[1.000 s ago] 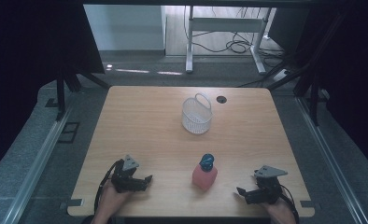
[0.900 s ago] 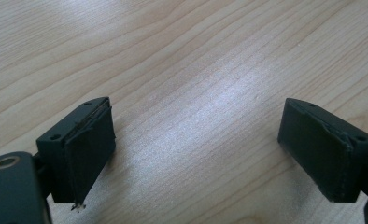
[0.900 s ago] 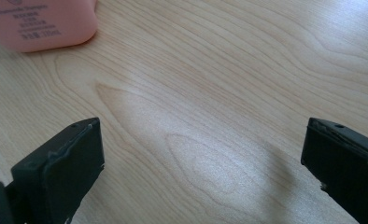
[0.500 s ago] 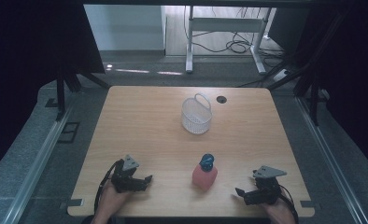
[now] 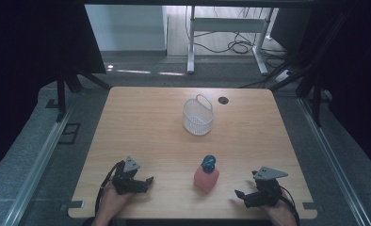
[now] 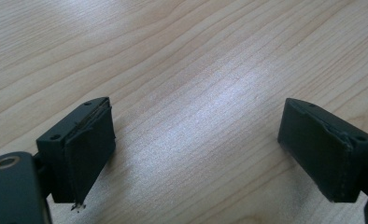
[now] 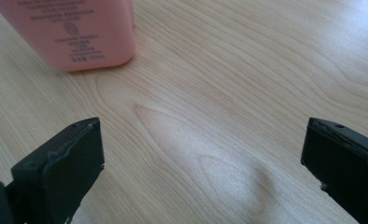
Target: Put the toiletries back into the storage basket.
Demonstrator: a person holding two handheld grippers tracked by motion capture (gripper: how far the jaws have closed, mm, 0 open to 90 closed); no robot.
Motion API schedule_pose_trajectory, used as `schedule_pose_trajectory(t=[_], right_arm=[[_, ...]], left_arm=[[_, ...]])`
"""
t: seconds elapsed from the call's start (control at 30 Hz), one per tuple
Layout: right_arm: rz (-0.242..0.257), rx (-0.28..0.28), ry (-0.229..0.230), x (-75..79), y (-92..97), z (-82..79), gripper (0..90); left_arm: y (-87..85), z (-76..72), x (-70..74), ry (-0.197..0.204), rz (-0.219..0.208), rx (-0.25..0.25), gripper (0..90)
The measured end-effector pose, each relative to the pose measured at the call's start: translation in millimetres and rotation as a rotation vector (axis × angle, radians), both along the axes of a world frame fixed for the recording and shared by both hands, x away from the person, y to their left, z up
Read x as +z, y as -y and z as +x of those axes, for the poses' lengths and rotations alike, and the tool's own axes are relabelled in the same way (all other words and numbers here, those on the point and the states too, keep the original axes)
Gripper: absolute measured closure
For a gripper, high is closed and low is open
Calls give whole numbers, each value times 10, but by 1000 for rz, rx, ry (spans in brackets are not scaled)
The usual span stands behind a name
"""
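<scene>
Two grippers rest low at my edge of the table [image 5: 141,122], and neither has hold of anything. My left gripper [image 5: 144,182] sits near the front left corner with its jaws spread wide; in the left gripper view there is nothing between them but bare wood grain, so I judge it is parked out of the way and ready. My right gripper [image 5: 242,196] sits near the front right corner, jaws just as wide apart, aimed leftward along the tabletop toward the pink bottle [image 5: 206,175]. In the right gripper view the bottle's [image 7: 74,32] lower body shows ahead of the jaws and off to one side, clear of them and not touching. The bottle stands upright with its blue cap [image 5: 208,162] on top, between my two hands but nearer the right one, which is why I take the right as the one to reach for it. Farther back, around the middle of the table, stands the white mesh basket [image 5: 197,117] with its handle raised and its mouth open upward, a likely place for the bottle to go, well apart from it for now.
</scene>
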State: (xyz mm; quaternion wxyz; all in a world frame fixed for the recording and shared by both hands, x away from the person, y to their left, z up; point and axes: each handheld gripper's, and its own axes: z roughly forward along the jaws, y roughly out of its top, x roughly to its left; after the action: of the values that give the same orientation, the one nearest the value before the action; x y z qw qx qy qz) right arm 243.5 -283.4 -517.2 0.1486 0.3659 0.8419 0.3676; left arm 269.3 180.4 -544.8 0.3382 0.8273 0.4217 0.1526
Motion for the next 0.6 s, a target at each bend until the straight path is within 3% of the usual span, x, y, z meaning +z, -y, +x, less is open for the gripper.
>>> schedule_pose_trajectory(t=[0.6], right_arm=[[45,21,17,136,-98,-23,29]], left_arm=[[0,-1,0,0,0,0,107]])
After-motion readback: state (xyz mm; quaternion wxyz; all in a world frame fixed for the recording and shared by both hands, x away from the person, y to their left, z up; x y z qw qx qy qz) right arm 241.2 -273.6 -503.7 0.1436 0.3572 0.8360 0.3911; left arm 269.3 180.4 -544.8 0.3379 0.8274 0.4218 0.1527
